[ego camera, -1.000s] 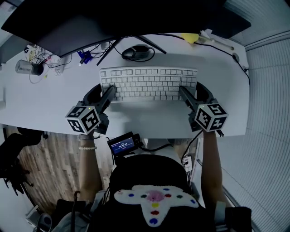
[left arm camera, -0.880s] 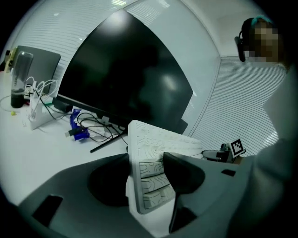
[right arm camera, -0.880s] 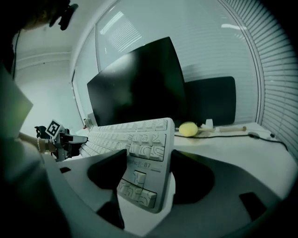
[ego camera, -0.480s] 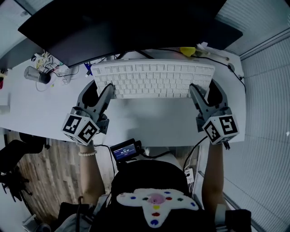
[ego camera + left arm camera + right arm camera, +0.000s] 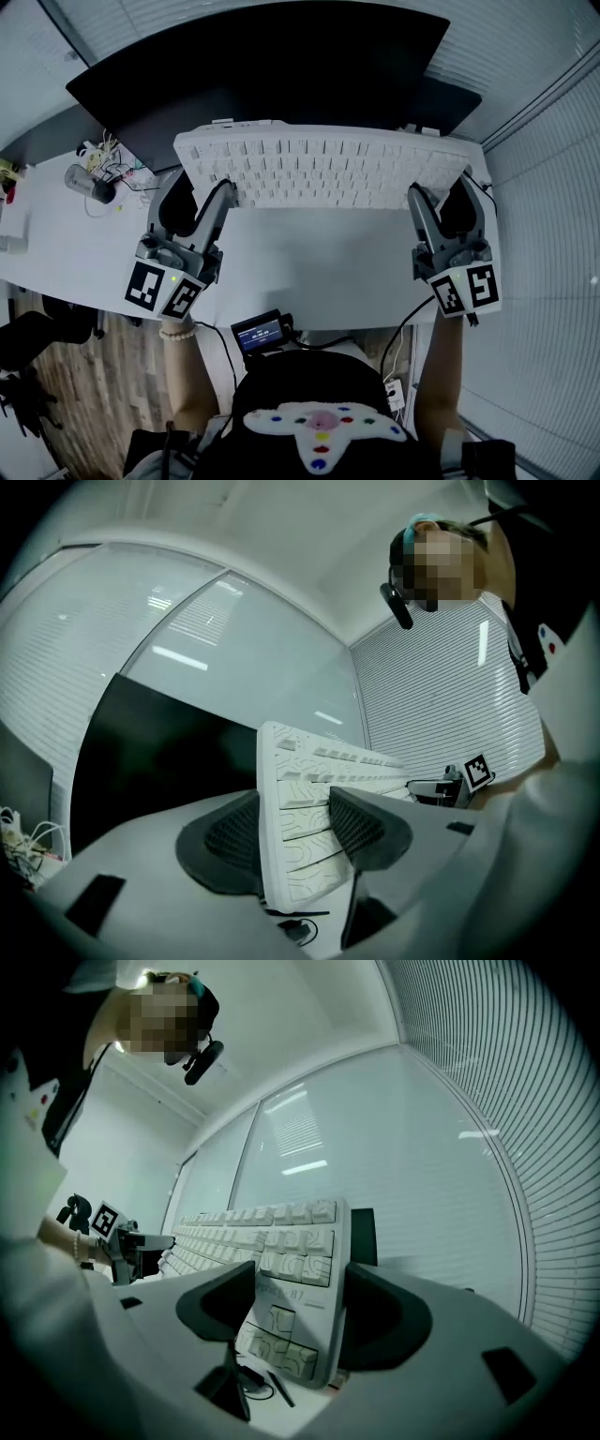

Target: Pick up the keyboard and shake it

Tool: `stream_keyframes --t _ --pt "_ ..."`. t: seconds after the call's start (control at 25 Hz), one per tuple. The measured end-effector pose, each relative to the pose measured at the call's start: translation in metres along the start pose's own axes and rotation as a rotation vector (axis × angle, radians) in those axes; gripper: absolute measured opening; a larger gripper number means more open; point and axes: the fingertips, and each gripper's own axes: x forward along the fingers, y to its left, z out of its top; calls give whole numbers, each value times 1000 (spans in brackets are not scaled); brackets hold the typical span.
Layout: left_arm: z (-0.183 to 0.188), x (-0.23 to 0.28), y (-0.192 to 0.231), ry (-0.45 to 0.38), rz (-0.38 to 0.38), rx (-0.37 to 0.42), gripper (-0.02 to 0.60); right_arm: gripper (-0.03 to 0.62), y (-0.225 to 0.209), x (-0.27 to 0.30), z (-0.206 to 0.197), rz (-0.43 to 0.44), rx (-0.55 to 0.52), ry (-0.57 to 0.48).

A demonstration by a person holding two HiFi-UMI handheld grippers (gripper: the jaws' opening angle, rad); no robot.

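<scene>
a white full-size keyboard (image 5: 323, 173) hangs in the air over the back edge of the table (image 5: 319, 258). its rows of pale keys are turned up toward the head camera, and its long side runs along the table's width. the left gripper (image 5: 199, 190) clamps the keyboard's left short end and the right gripper (image 5: 441, 195) clamps its right short end. in each gripper view the dark padded jaws press on the slab from both faces, keys against one pad and flat base against the other. seen from the grippers, the key tops carry faint wavy line patterns, and the keyboard stands tilted against glass and ceiling.

behind it a wide black monitor (image 5: 262, 66) spans the back of the table, its lower edge and foot hidden by the raised keyboard. a second dark panel (image 5: 452, 94) shows at the back right corner. a tangle of cables (image 5: 117, 167) and a small grey cylinder (image 5: 84, 180) rest near the back left corner. at the front edge a small lit screen (image 5: 261, 331) sits at the person's waist, and a bead bracelet (image 5: 176, 331) circles the left wrist.

the table is white and bare in its middle. ribbed blinds (image 5: 548, 187) close the room at the right. wood flooring (image 5: 103, 375) shows beyond the table's front left corner.
</scene>
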Motion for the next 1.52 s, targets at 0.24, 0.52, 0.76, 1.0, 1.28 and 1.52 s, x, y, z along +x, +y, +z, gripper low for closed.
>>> stream_keyframes --t 0.24,0.52,0.76,1.0,1.28,1.52 --pt "-1 -2 -1 58 26 -69 238 310 -1 1 5 7 35 97" --pt "1 0 0 -17 18 8 238 310 -3 3 0 7 11 -4" --pt "2 2 1 -48 12 45 238 310 -4 5 -3 5 2 -47" --pt "3 1 1 -50 9 47 238 310 -3 4 -3 2 7 -36" --pt "0 -1 0 2 31 -12 239 310 -3 4 0 7 25 36" --pt "-5 -4 -2 51 47 -60 239 310 -2 1 0 13 38 96"
